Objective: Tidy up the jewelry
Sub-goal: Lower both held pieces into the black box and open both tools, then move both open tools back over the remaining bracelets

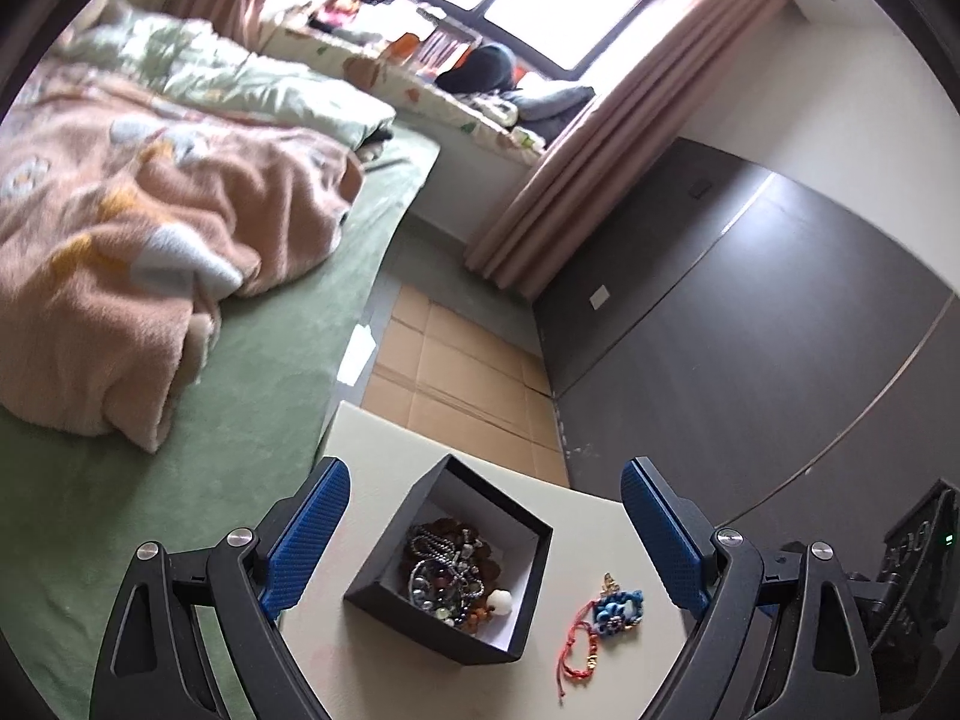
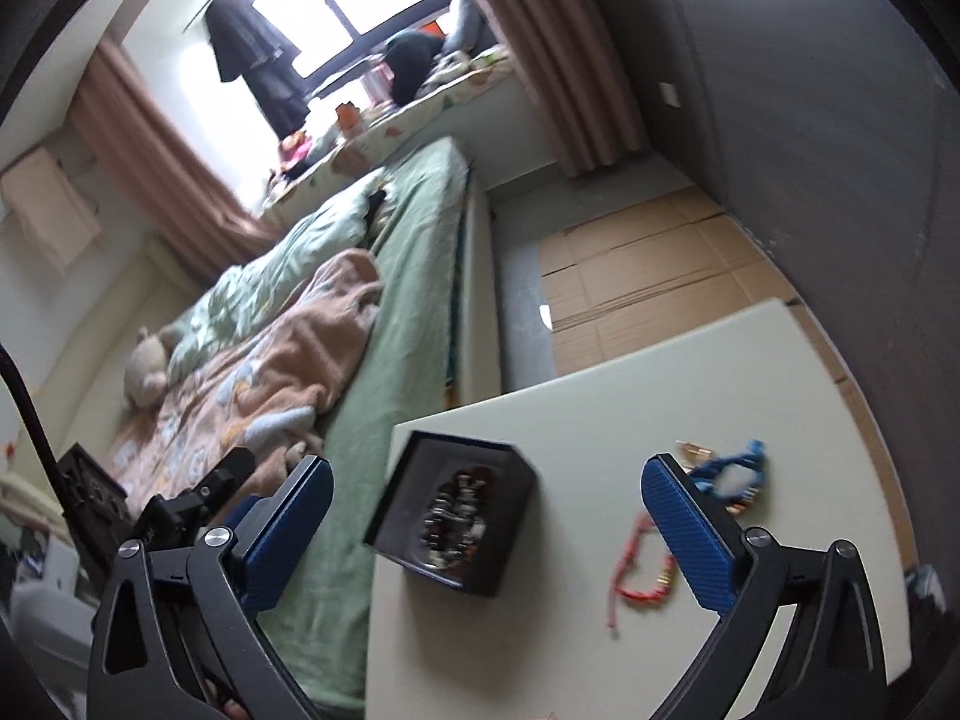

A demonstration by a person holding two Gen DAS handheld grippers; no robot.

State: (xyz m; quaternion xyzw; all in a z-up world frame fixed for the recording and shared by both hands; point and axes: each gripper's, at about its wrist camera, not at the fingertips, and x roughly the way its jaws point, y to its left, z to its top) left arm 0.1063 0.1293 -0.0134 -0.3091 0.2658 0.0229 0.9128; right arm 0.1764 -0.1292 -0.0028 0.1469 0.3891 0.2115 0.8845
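A black open box (image 1: 456,564) (image 2: 456,522) with a white lining holds a tangle of beaded bracelets and chains (image 1: 450,576). It stands on a small white table (image 1: 372,450) (image 2: 630,420). Right of the box lie a blue bracelet (image 1: 618,606) (image 2: 735,471) and a red cord bracelet (image 1: 579,648) (image 2: 639,564). My left gripper (image 1: 486,516) hangs open above the box, nothing between its blue pads. My right gripper (image 2: 486,510) is open too, its jaws wide on either side of the box and empty. The right finger (image 2: 690,528) covers part of both loose bracelets.
A bed with a green sheet (image 1: 252,396) and a peach blanket (image 1: 150,252) runs along the table's left side. Flattened cardboard (image 1: 456,360) covers the floor beyond the table. A dark grey wall (image 1: 750,330) stands to the right. The other gripper's body (image 2: 180,504) shows at lower left.
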